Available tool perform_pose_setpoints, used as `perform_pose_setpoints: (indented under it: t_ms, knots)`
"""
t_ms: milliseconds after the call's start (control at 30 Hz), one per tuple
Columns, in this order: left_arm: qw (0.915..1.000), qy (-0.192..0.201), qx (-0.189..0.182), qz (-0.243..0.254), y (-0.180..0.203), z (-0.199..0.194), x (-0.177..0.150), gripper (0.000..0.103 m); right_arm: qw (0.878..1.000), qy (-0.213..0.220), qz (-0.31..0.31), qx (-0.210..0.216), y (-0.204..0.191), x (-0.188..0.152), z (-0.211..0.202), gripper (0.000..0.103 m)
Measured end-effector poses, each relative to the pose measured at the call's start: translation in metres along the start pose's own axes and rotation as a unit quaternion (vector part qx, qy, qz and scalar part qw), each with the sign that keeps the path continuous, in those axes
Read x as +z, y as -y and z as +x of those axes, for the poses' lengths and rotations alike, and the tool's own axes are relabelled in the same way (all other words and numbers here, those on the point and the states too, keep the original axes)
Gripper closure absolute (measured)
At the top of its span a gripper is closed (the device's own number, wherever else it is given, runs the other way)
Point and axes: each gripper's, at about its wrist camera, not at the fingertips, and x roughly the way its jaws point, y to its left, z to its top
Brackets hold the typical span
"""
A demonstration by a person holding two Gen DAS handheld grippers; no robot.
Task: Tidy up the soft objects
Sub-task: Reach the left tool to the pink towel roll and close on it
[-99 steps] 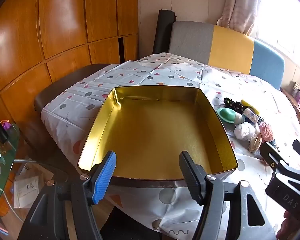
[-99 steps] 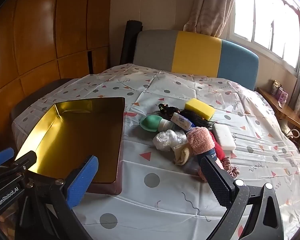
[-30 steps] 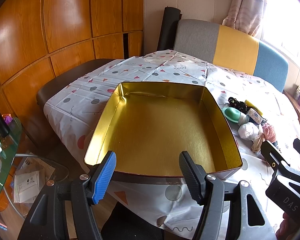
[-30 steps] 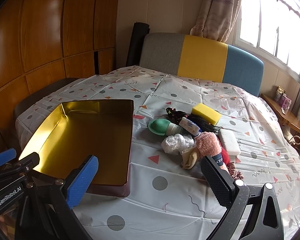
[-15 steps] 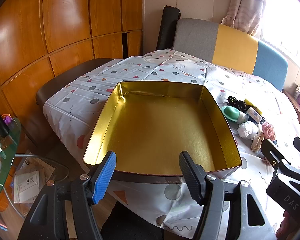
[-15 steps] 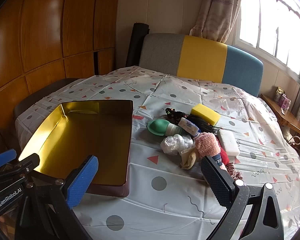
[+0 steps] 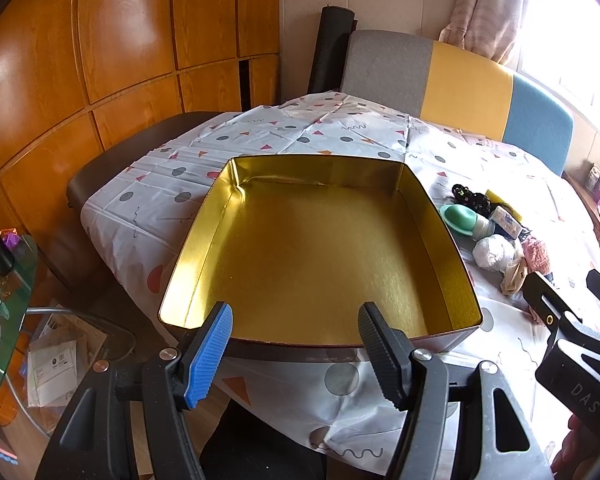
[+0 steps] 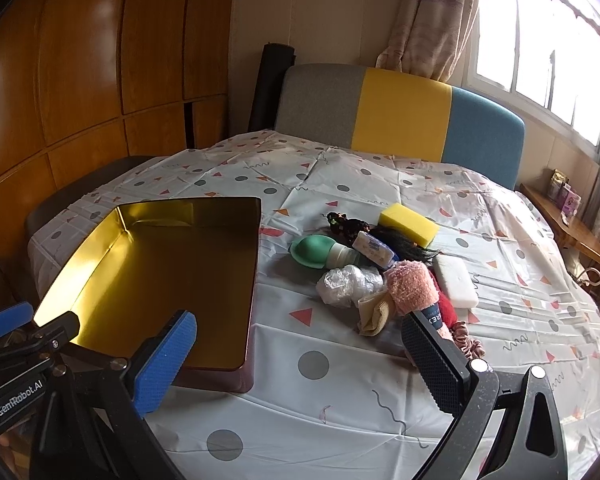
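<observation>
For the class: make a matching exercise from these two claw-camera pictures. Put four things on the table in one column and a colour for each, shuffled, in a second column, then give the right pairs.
Things
1. tin tray
2. sponge
3. fluffy sock
4. rounded cap

Colours
A. pink
B. green
C. gold inside
D. yellow

Right pairs: 1-C, 2-D, 3-A, 4-B
</observation>
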Motion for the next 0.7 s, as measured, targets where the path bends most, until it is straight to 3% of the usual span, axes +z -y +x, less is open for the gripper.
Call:
perform_pose_setpoints:
  t_ms: [167,267,367,533,600,700]
  knots:
    - [0.9995,-0.008,-0.029,0.001,0.001,0.001,0.002,0.037,1.0,-0.002,0.002,0.001,0.004,-0.001,0.001,0.0]
    - [0.9968,-0.017,-0.078,0.006,0.006,0.002,0.006,0.035,1.0,-0.006,0.012,0.004,0.017,-0.002,0.004,0.0]
    - [0.9884,-0.046,-0.145,0.008,0.017,0.007,0.015,0.028,1.0,-0.013,0.026,-0.004,0.042,-0.003,0.007,0.0]
    - [0.9812,-0.031,-0.178,0.069,0.057,0.004,0.028,0.029,0.997,-0.04,0.057,-0.022,0.101,-0.008,0.016,0.0]
    - [0.9741,-0.044,-0.205,0.085,0.073,0.009,0.035,0.029,0.995,-0.053,0.076,-0.031,0.131,-0.011,0.02,0.0]
    - [0.9676,-0.058,-0.216,0.118,0.1,0.017,0.041,0.03,0.991,-0.065,0.106,-0.043,0.169,-0.018,0.026,0.0]
